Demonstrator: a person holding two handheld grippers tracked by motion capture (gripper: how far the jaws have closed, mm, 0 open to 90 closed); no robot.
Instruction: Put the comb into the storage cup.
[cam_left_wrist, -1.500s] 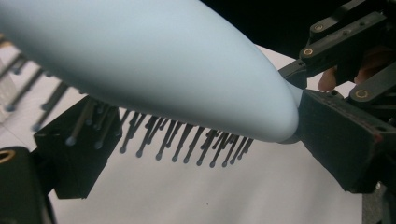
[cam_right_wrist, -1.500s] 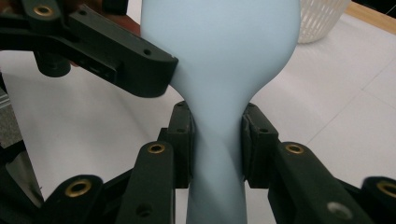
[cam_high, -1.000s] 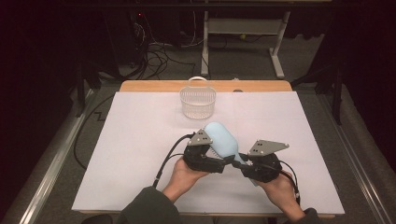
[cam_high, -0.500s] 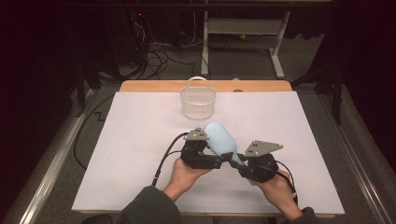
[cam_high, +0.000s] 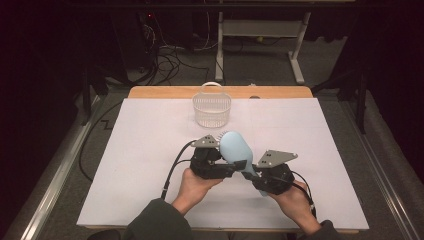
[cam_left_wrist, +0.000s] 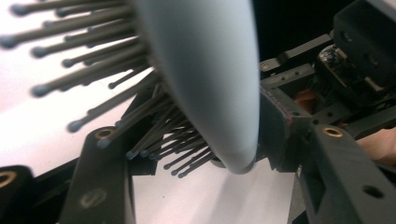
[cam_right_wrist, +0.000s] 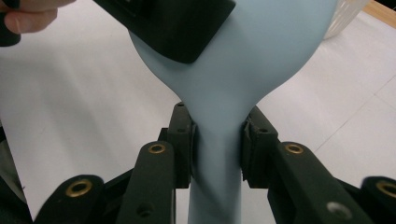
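We see the pale blue hairbrush (cam_high: 236, 150) held above the white table cover (cam_high: 125, 165), near the front edge, between our two grippers. In the high view its bristles are mostly hidden under the head, and its handle is largely covered by the right gripper (cam_high: 256, 175). The right gripper view shows what that view hides: both pads press on the neck of the handle, a firm hold. The left gripper (cam_high: 231, 167) has just been closing its jaws, and its own view, blurred and very close, shows the head and the dark bristles (cam_left_wrist: 93, 70) standing between them; one pad bears on the smooth back, while the other sits among the bristles, so we read it as gripping the head. Farther back, well apart, the clear plastic basket (cam_high: 212, 107) stands upright, its far rim before the bare wooden strip (cam_high: 280, 92).
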